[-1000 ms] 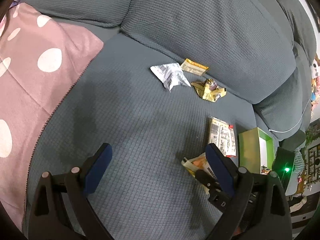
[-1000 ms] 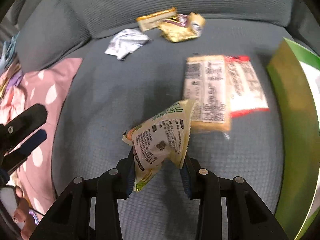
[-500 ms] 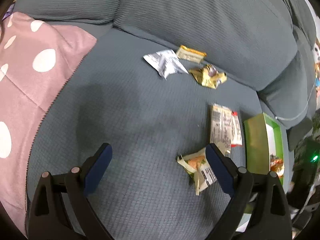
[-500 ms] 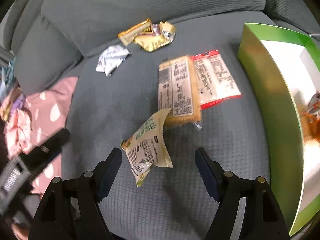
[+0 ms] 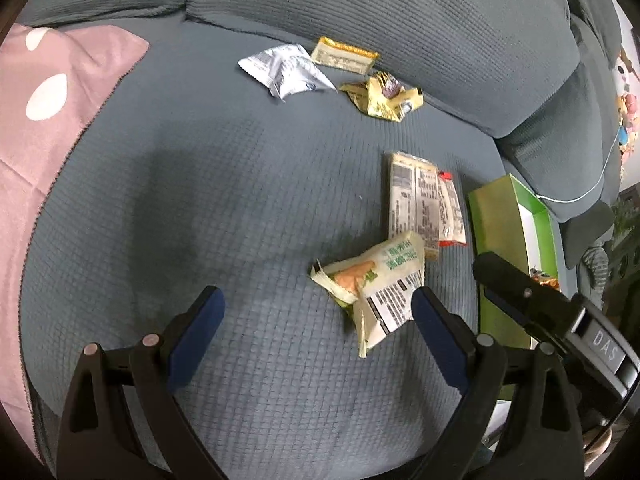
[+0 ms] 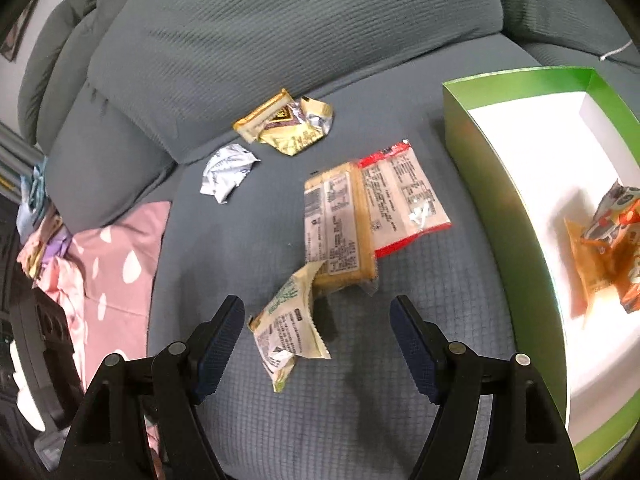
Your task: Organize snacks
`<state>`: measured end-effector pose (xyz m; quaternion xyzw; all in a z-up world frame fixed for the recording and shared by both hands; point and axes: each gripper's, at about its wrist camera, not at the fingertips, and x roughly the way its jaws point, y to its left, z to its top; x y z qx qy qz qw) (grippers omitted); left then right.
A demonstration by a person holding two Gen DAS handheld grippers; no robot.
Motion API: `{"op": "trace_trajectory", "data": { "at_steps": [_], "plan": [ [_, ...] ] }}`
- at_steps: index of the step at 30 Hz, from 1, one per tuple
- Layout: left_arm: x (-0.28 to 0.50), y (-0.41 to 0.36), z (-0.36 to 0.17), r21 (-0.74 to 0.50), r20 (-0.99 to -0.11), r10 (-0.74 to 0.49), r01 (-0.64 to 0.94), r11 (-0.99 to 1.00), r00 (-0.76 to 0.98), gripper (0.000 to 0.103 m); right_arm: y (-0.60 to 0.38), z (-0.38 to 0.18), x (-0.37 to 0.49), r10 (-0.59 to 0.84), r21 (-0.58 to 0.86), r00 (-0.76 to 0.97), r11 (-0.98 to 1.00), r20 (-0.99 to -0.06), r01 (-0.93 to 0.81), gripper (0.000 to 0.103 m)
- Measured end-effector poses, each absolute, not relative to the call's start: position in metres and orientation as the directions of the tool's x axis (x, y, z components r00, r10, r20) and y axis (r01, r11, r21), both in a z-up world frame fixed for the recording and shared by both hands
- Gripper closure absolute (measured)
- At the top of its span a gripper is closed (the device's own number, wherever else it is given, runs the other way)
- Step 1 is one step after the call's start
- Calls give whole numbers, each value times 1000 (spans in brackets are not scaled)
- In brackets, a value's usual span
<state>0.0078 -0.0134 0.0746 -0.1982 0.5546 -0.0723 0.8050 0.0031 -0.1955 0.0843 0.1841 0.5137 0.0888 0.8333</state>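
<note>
A: Snack packet (image 6: pixel 289 330), cream with green print: location?
B: Flat on the grey sofa seat (image 6: pixel 256 240), between the right gripper (image 6: pixel 316 338) fingers but untouched. Its upper corner overlaps the tan cracker pack (image 6: pixel 336 228), which overlaps a red-edged pack (image 6: pixel 404 200).

A: Finger status?
B: Right fingers have just been opening and stand wide apart, nothing gripped. Left gripper (image 5: pixel 316 326) fingers spread wide, empty; the packet lies just inside the right-hand finger.

A: Surroundings?
B: Green box (image 6: pixel 492 184) to the right holds orange wrappers (image 6: pixel 608 256). Silver wrapper (image 6: pixel 226 172) and gold wrappers (image 6: pixel 288 126) lie near the backrest. Pink spotted cloth (image 6: pixel 120 256) lies left.
</note>
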Motion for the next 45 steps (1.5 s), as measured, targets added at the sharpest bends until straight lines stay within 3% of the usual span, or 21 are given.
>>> {"op": "trace_trajectory", "data": {
  "at_steps": [13, 17, 20, 24, 33, 35, 36, 37, 45],
  "plan": [
    [12, -32, 53, -427, -872, -392, -62, 902, 294, 9, -198, 72, 8, 373, 423, 410, 905, -832, 35, 28],
    [10, -30, 54, -432, -868, -397, -60, 900, 299, 10, -196, 73, 8, 360, 409, 417, 912, -835, 32, 38],
    [9, -29, 53, -443, -865, -411, -50, 895, 288, 17, -194, 69, 10, 362, 410, 398, 911, -843, 39, 50],
    [9, -32, 48, -457, -863, -430, -47, 888, 264, 31, -187, 64, 11, 377, 413, 378, 911, -845, 14, 50],
    [19, -50, 31, -469, -865, -450, -39, 882, 223, 32, -159, 46, 25, 409, 408, 310, 910, -858, -72, 50],
    [20, -54, 33, -462, -862, -449, 0, 887, 237, 45, -155, 43, 25, 424, 419, 302, 904, -854, -84, 50],
    [20, -57, 34, -478, -852, -468, 19, 878, 235, 70, -152, 40, 26, 430, 421, 290, 902, -855, -96, 57],
    [20, -59, 34, -473, -854, -467, 29, 880, 230, 76, -150, 38, 26, 435, 423, 282, 900, -855, -106, 60],
    [13, -66, 54, -403, -857, -403, 70, 913, 321, 82, -149, 51, 18, 467, 445, 355, 884, -810, -145, 63]
  ]
}}
